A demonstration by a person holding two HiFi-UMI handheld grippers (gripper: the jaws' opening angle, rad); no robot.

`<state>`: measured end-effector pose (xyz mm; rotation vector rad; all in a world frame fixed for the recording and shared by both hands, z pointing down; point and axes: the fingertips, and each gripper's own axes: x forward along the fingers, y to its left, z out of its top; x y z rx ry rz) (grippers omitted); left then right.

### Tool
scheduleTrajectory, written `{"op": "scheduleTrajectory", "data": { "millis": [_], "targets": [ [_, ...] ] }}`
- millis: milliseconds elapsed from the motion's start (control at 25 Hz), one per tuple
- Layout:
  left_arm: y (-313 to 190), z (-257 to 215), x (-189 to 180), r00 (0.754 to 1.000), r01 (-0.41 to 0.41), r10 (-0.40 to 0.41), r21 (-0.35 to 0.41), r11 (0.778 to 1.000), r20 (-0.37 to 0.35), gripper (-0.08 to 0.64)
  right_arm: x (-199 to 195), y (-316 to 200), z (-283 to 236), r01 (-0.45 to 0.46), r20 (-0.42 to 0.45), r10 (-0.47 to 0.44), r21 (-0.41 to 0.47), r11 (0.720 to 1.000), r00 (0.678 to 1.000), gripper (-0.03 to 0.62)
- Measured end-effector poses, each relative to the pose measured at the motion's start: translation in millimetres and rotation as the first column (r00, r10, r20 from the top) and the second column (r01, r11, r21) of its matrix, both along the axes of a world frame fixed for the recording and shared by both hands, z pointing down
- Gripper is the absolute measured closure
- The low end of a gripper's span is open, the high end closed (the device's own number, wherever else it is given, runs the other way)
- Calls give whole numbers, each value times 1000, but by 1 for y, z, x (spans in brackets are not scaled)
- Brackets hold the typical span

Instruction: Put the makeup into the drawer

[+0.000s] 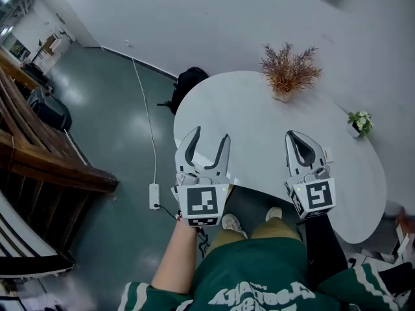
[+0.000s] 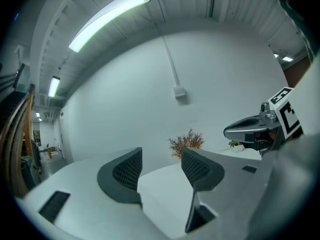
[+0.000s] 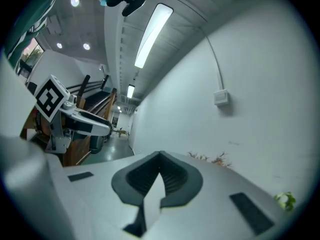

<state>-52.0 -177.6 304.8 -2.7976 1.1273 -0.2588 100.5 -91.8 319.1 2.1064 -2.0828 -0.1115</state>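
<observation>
Presently, at lower centre over the white table (image 1: 259,122), the left gripper (image 1: 211,135) is held with jaws apart and empty, the right gripper (image 1: 296,138) with jaws together. Makeup and drawer are not seen, perhaps out of frame; both should be located first.

Looking like an office or studio: showing a polished grey floor (image 1: 110,109), a plain white wall (image 1: 194,18), long strip lights (image 2: 107,16) overhead, a white table (image 1: 259,154) bearing a dried plant (image 1: 288,70) and a small potted plant (image 1: 360,120), a backpack (image 1: 188,84) and power strip (image 1: 154,196) lying on the floor.
</observation>
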Motion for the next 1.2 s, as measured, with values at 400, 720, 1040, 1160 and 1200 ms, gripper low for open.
{"op": "scheduleTrajectory", "data": {
  "millis": [400,720,1040,1160,1200],
  "targets": [
    [53,-6,151,980,-197,197,2,980,-7,307,131,73,-2,-159,6,159,-10,987,987,588],
    [106,-6,262,952,-306,306,6,952,-6,304,227,125,-1,-232,23,232,9,973,972,588],
    [144,13,330,928,-372,371,-31,928,-15,302,292,164,5,-279,44,277,26,960,960,588],
    [155,27,345,918,-396,397,-61,916,9,299,306,171,9,-290,54,289,20,957,956,589],
    [158,33,350,912,-407,410,-78,910,25,299,309,173,11,-291,57,290,16,956,955,589]
  ]
}}
